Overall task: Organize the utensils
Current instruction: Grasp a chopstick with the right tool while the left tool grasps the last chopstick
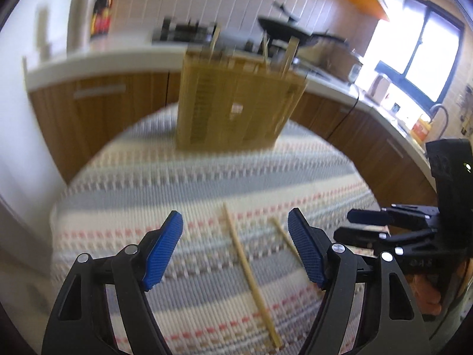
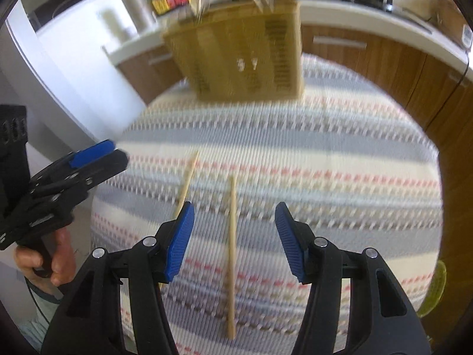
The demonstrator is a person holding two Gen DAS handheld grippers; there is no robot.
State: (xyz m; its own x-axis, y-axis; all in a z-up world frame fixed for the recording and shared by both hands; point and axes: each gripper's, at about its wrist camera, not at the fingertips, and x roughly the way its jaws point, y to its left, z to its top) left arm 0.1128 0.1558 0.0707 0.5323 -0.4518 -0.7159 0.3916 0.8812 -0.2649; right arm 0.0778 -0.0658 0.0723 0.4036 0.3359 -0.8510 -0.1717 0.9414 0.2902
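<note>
So far | done: some sticks stood in the wooden holder [image 1: 236, 103] at 12 o'clock | left: two chopsticks [image 1: 251, 278] on the mat [image 1: 124, 177] | I had left gripper [image 1: 235, 248] and right gripper [image 2: 235, 239] gaping, empty.

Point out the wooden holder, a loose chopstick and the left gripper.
Wooden holder [image 1: 236, 106], left wrist view: middle of its front face.
Chopstick [image 2: 231, 210], right wrist view: mid-shaft, on the striped cloth.
Left gripper [image 1: 235, 250], left wrist view: midway between its open blue fingertips.
</note>
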